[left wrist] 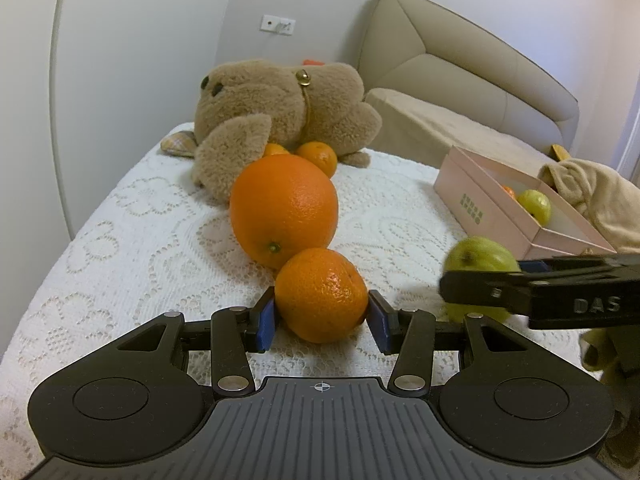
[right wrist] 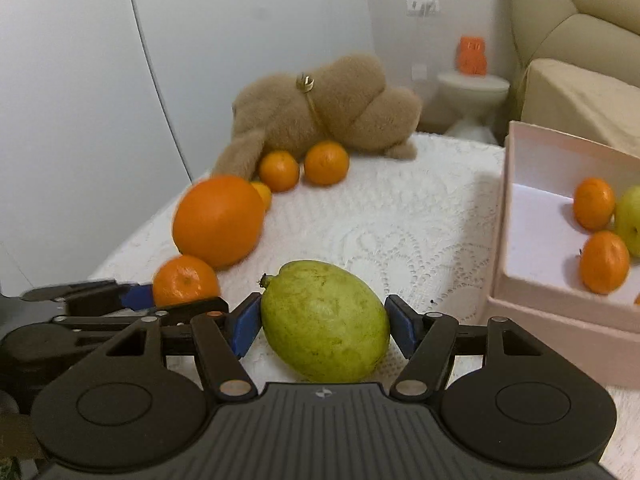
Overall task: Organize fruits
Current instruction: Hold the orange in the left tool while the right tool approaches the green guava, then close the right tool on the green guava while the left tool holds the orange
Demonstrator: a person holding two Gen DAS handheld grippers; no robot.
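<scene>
Your left tongs [left wrist: 321,316] are clamped on a small mandarin [left wrist: 321,295] that sits on the lace-covered surface [left wrist: 120,240] just in front of the big orange [left wrist: 284,210], and your right tongs [right wrist: 323,322] are pressed against both sides of the green guava [right wrist: 325,322], which also looks to be resting on the cloth. Taking one fruit in each hand lets you carry both to the pink box [right wrist: 560,308] at your right, where two mandarins and a green fruit already lie.
</scene>
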